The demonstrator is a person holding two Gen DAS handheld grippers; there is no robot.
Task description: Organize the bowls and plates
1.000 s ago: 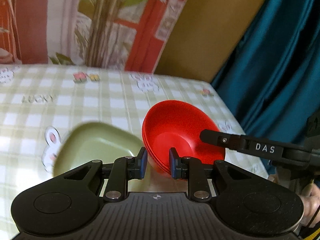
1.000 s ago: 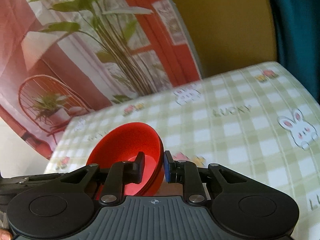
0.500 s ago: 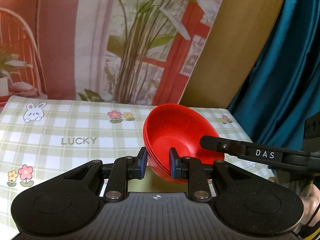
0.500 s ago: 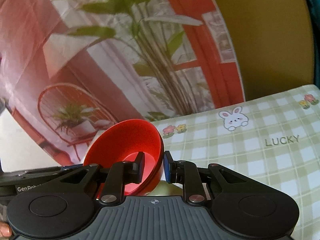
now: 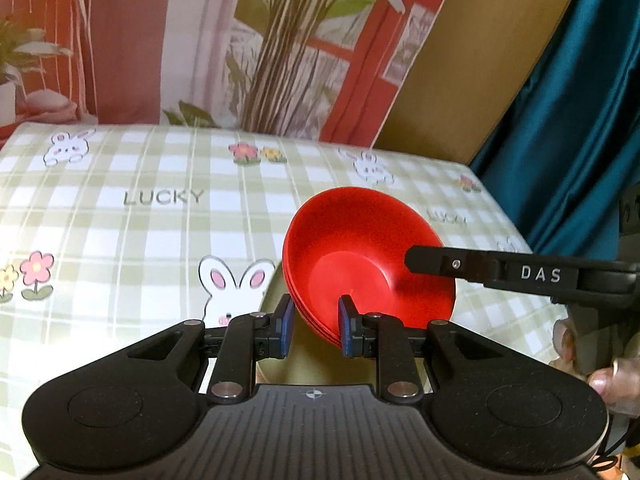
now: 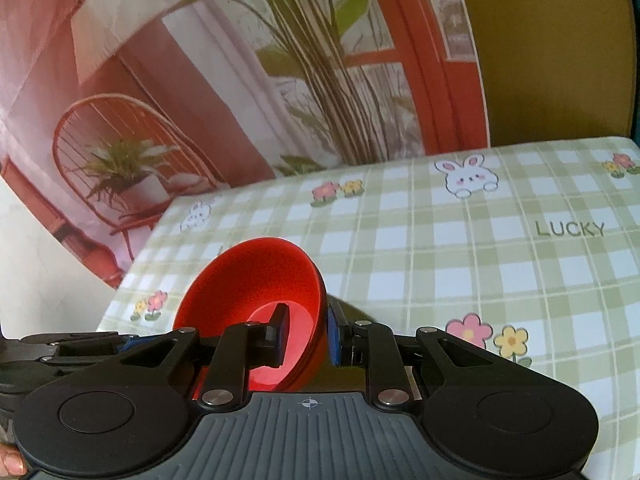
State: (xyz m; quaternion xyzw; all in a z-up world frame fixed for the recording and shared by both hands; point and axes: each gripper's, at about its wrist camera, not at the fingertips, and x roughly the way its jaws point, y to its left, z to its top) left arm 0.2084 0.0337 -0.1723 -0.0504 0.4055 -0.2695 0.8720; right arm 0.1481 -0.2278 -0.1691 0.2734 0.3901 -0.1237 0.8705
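Observation:
A stack of red bowls (image 5: 360,248) is held in the air over the checked tablecloth (image 5: 140,232), tilted on its side. My left gripper (image 5: 314,328) is shut on the near rim of the stack. My right gripper (image 6: 306,334) is shut on the opposite rim of the red bowls (image 6: 256,280); its finger (image 5: 460,266) shows in the left wrist view reaching into the bowl. A green plate (image 5: 280,356) lies just below the stack, mostly hidden by the left gripper.
A printed backdrop (image 5: 240,40) with a plant and red frame stands behind the table. A teal curtain (image 5: 560,120) hangs at the right. The table's right edge (image 5: 520,232) runs close to the bowls.
Both grippers have moved with the red bowls, staying shut on them; the views tilted up, then back down toward the table. The green plate, wide in view a second ago, is now mostly hidden.

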